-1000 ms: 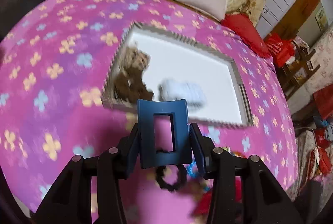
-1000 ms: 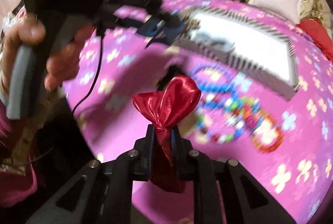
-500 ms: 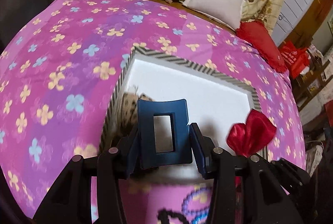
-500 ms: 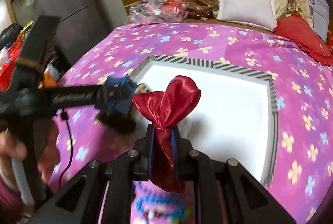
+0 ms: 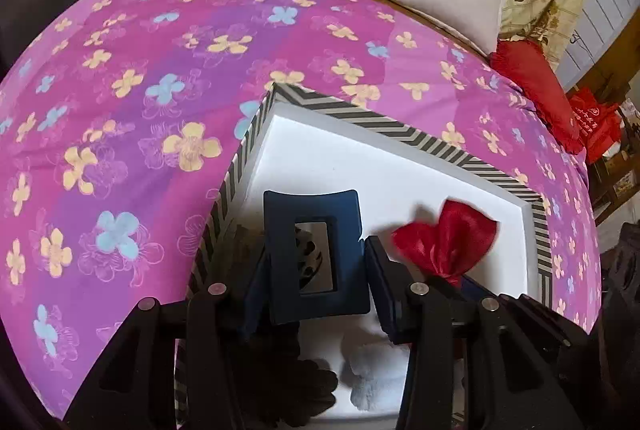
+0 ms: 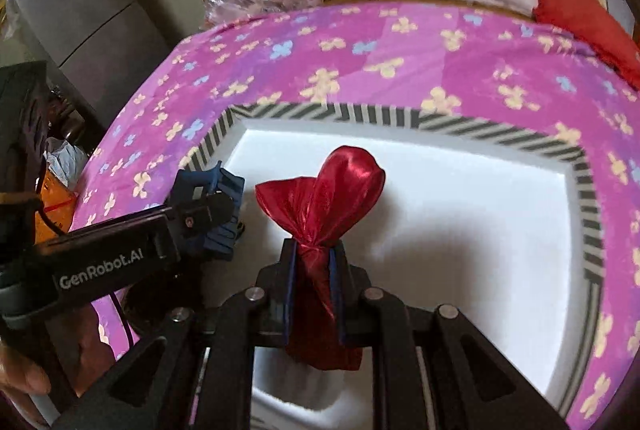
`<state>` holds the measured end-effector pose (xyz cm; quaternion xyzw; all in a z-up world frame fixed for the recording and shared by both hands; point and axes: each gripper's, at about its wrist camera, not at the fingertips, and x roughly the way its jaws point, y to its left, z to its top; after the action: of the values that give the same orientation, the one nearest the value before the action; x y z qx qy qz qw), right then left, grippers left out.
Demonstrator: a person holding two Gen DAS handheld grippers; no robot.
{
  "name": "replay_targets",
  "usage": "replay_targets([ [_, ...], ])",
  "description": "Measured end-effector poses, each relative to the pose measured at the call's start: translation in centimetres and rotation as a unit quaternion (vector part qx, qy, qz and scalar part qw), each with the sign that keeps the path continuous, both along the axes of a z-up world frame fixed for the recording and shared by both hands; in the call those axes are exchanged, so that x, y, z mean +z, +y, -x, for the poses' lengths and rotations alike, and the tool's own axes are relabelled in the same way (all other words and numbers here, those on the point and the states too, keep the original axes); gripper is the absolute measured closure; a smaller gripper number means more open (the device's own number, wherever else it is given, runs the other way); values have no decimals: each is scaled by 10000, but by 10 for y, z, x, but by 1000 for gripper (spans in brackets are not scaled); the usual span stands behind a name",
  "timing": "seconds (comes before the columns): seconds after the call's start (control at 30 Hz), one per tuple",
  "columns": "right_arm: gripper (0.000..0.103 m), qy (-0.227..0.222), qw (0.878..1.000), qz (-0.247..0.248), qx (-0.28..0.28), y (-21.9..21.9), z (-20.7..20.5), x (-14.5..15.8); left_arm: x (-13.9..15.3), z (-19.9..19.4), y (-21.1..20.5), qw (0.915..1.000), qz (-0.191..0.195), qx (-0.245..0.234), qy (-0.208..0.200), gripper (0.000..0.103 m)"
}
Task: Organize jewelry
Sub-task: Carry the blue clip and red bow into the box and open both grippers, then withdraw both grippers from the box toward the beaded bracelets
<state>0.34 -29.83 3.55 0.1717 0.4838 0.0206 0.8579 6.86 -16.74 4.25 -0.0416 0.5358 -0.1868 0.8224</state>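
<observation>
Here the red satin bow [image 6: 320, 198] sits pinched at its knotted waist by the right tool [image 6: 314, 288], whose pads press the cloth on both sides; those jaws have just been easing apart a little, with the bow still between them. It hangs over the white foam floor of the shallow tray with a black-and-white striped rim [image 6: 404, 118]. I judge it light, soft and slippery, so the tight knot is the sound place to hold; the puffed loops would crush or slide.

The navy blue rectangular plastic hair claw [image 5: 316, 254] stands upright in the left tool [image 5: 316, 282], clamped across its width, over the tray's left end. It looks stiff and light, likely to pivot if held by one edge, so a grip across the flat body suits it.

Counting: one bow, one claw, two tools, one tray. Inside the tray, below the left tool, lie one dark scrunchie-like piece [image 5: 296, 390] and one pale fluffy piece [image 5: 368, 378]; a spotted item shows through the claw's window, too hidden to name.

The tray rests on the pink flowered bedspread [image 5: 132, 90]. At the far edge lie one white pillow [image 5: 448, 6] and one red cushion [image 5: 532, 82].
</observation>
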Motion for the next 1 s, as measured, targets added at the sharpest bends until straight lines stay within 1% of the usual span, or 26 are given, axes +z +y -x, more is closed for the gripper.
replay_targets([
  [0.03, 82, 25, 9999, -97, -21, -2, -1, -3, 0, 0, 1, 10000, 25, 14, 2, 59],
  [0.1, 70, 11, 9995, -290, -87, -7, 1, -5, -1, -1, 4, 9999, 120, 23, 29, 59],
  [0.13, 58, -21, 9992, -385, -134, -10, 4, -4, 0, -1, 5, 9999, 151, 27, 37, 58],
  [0.17, 52, -75, 9988, -452, -163, -12, 8, -2, 3, 0, 8, 9998, 188, 63, 15, 58],
  [0.23, 51, -208, 9983, -509, -178, -16, 17, 5, 9, 2, 13, 9997, 220, 131, -52, 56],
  [0.33, 51, -322, 9983, -457, -141, -16, 30, 15, 20, 8, 19, 9994, 240, 193, -162, 54],
  [0.43, 51, -385, 9982, -443, -123, -14, 43, 23, 31, 20, 23, 9992, 69, 155, -355, 54],
  [0.53, 51, -415, 9986, -309, -65, -9, 56, 29, 41, 35, 27, 9983, -80, 85, -566, 54],
  [0.7, 51, -557, 9984, 61, 38, 6, 85, 39, 53, 65, 40, 9974, -118, 27, -711, 54],
  [0.87, 51, -683, 9977, 46, 13, 13, 122, 47, 58, 97, 50, 9952, -344, -108, -910, 54],
  [1.0, 50, -741, 9970, 238, 52, 21, 152, 54, 60, 124, 61, 9940, -391, -150, -1014, 54],
])
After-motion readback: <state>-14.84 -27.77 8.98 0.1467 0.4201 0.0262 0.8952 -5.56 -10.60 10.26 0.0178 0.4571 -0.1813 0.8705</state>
